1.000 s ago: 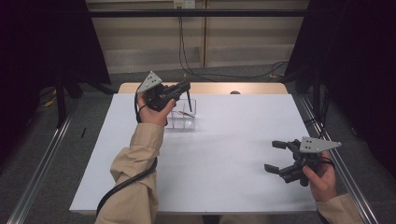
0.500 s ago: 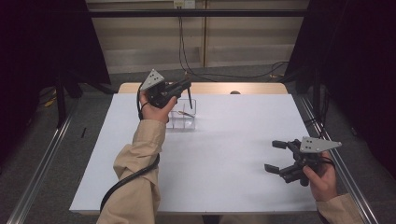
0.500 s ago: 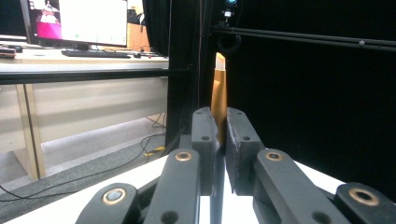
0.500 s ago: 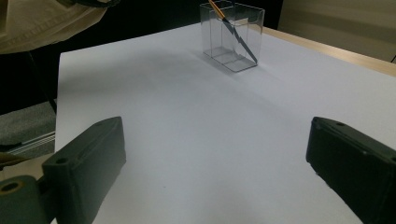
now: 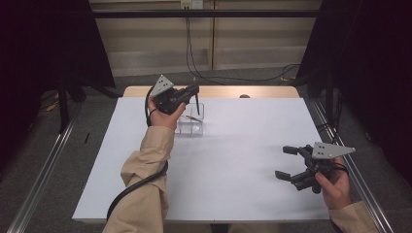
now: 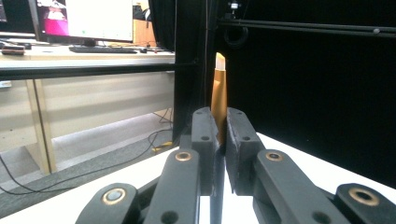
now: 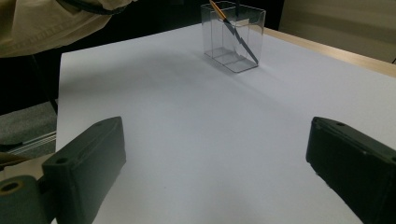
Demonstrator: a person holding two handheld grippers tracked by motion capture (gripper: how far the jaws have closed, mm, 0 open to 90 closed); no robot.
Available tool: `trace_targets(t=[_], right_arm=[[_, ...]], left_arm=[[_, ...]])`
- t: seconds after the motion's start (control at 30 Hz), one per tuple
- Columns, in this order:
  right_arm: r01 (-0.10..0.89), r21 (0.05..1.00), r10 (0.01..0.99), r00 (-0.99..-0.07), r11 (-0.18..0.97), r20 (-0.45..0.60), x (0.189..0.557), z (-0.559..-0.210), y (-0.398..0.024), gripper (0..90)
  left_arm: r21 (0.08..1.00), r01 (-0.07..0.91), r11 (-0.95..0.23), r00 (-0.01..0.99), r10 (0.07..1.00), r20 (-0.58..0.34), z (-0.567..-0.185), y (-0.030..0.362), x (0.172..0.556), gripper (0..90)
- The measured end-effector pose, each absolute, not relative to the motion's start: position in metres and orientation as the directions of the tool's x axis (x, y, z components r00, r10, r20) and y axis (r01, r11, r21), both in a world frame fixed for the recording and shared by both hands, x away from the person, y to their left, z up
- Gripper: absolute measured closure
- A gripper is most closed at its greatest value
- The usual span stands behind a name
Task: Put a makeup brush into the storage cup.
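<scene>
My left gripper [image 5: 194,90] [image 6: 219,119] is held over a clear plastic box [image 5: 191,125] at the far middle of the table. It is shut on a slim pen [image 5: 197,104] [image 6: 218,88] with an orange-brown barrel, which stands upright with its lower end down inside the box. A second pen [image 7: 232,30] with an orange end leans slantwise inside the box [image 7: 233,42]. Near the table's right edge my right gripper [image 5: 286,163] [image 7: 217,140] stands open, with nothing between its jaws, pointing left towards the box.
White paper [image 5: 233,160] covers the table, with a wooden strip [image 5: 218,91] bare along the far edge. A small dark object [image 5: 244,96] lies on that strip. Metal rails [image 5: 43,170] run along both sides, and cables [image 5: 228,77] lie on the floor beyond.
My left gripper has shifted very slightly above the box with the pen still in it. The right gripper has kept still.
</scene>
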State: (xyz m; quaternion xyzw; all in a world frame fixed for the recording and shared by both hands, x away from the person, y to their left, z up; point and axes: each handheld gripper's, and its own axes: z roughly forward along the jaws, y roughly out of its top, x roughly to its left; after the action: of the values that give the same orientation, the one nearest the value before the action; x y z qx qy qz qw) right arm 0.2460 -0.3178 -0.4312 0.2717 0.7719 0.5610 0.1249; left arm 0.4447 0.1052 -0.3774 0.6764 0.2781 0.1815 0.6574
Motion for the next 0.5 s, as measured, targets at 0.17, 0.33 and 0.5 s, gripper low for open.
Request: trace_targets(t=[0.17,0.33,0.5], right_arm=[[0.278,0.934,0.559,-0.822,0.225,0.11,0.246,-0.431,-0.318,4.2],[0.277,0.935,0.562,-0.82,0.223,0.109,0.246,-0.431,-0.318,4.1],[0.278,0.934,0.563,-0.819,0.223,0.109,0.246,-0.431,-0.318,4.1]], left_arm=[[0.99,0.139,0.015,0.773,0.624,-0.118,-0.381,0.105,0.446,83.2],[0.99,0.144,0.008,0.77,0.627,-0.117,-0.386,0.104,0.446,83.2],[0.988,0.151,0.007,0.771,0.625,-0.122,-0.39,0.103,0.445,83.2]])
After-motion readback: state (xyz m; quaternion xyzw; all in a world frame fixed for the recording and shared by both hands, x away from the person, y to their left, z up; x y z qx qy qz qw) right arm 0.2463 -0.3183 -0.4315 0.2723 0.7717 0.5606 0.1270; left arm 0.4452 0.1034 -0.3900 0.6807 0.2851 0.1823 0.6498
